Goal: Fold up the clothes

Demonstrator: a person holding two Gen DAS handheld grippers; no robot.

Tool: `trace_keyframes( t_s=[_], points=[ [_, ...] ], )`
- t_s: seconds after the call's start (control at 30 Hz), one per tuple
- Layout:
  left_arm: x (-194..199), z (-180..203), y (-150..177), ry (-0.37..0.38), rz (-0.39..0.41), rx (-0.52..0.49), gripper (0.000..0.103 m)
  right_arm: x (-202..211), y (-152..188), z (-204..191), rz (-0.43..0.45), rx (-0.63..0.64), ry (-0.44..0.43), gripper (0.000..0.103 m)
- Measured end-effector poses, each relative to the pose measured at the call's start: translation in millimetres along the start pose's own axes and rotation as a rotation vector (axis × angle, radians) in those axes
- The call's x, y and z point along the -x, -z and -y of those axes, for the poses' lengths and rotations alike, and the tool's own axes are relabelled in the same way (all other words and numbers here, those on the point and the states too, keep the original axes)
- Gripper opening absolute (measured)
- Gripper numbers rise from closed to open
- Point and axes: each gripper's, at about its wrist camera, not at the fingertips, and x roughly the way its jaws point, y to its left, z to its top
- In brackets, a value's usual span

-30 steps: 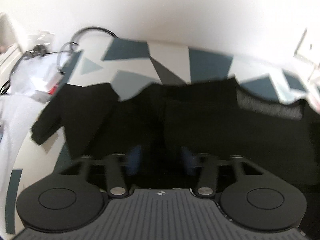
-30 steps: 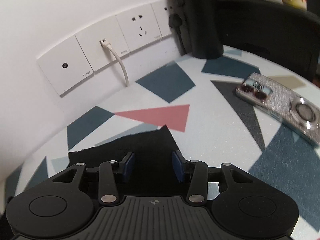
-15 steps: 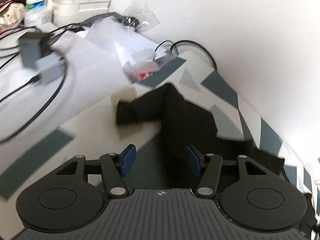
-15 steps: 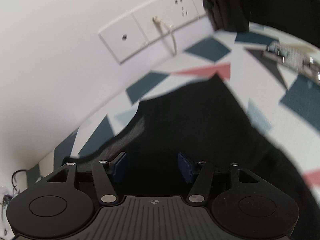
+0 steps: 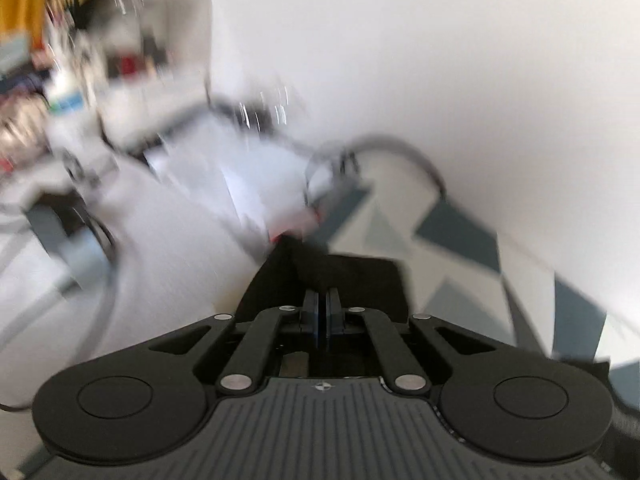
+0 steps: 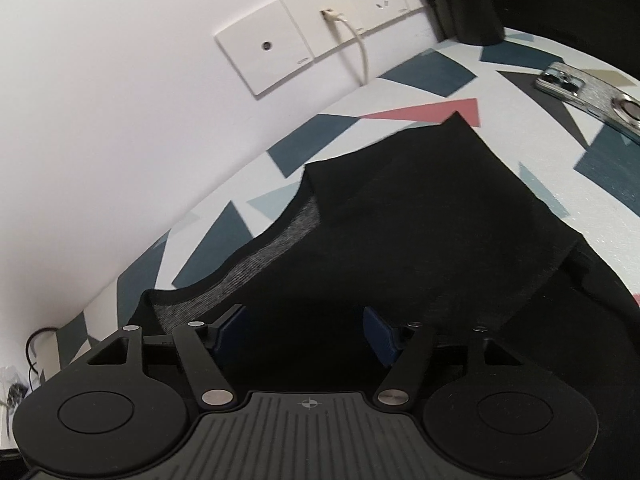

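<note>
Left wrist: gripper (image 5: 321,312) (pinching) w/ garment (image 5: 360,276)

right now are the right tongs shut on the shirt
No, the right tongs stand wide open, their blue pads apart above the black shirt, gripping nothing.

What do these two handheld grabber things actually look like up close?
Both are matte black plastic. The left gripper and right gripper each have a ribbed grey top plate with a small crosshair mark, two round discs at the sides, silver rivets on the linkage bars, and dark blue finger pads.
</note>
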Motion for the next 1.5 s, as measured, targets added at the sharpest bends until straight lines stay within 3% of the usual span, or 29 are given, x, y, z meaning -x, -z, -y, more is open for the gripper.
trace_keyframes(
  t_s=[0.13, 0.23, 0.33, 0.43, 0.47, 0.53, 0.6, 0.63, 0.83, 1.07, 1.2, 1.23, 1.3, 1.33, 1.37, 1.4, 1.5],
  points=[
    [56, 56, 2, 0.151, 0.203, -0.206, 0.003, 10, -10, 15, 0.046, -0.021, 0.026, 0.061],
    [89, 106, 36, 0.343, 0.310, -0.421, 0.005, 19, -17, 30, 0.078, -0.040, 0.055, 0.061],
    [103, 145, 86, 0.506, 0.294, -0.622, 0.007, 28, -27, 53, 0.101, -0.066, 0.104, 0.061],
    [101, 171, 138, 0.574, 0.226, -0.859, 0.013, 35, -34, 74, 0.119, -0.080, 0.146, 0.061],
    [99, 174, 149, 0.562, 0.215, -0.920, 0.018, 36, -35, 79, 0.121, -0.074, 0.154, 0.061],
    [98, 170, 160, 0.523, 0.222, -0.990, 0.045, 37, -35, 84, 0.119, -0.059, 0.157, 0.061],
    [100, 155, 154, 0.489, 0.253, -0.975, 0.061, 36, -33, 81, 0.119, -0.028, 0.145, 0.061],
    [101, 146, 146, 0.481, 0.256, -0.952, 0.064, 35, -32, 77, 0.118, -0.009, 0.136, 0.061],
    [80, 97, 129, 0.324, 0.182, -0.920, 0.064, 18, -27, 24, 0.081, 0.149, -0.010, 0.061],
    [63, 84, 133, 0.252, 0.130, -0.925, 0.064, -33, -7, -90, 0.020, 0.457, -0.202, 0.066],
    [56, 80, 134, 0.232, 0.105, -0.913, 0.064, -77, 21, -150, -0.016, 0.707, -0.167, 0.066],
    [55, 79, 134, 0.235, 0.104, -0.911, 0.064, -88, 27, -162, -0.028, 0.775, -0.137, 0.063],
    [57, 76, 133, 0.237, 0.106, -0.920, 0.064, -102, 27, -168, -0.078, 0.784, -0.114, 0.044],
    [56, 75, 133, 0.238, 0.108, -0.925, 0.064, -105, 23, -167, -0.107, 0.758, -0.131, 0.023],
    [56, 74, 133, 0.240, 0.109, -0.929, 0.064, -104, 16, -164, -0.120, 0.718, -0.160, 0.012],
    [55, 73, 133, 0.243, 0.108, -0.931, 0.064, -101, 8, -161, -0.130, 0.676, -0.190, 0.010],
    [54, 70, 131, 0.255, 0.101, -0.929, 0.065, -66, -19, -132, -0.006, 0.543, -0.283, 0.008]
  ],
)
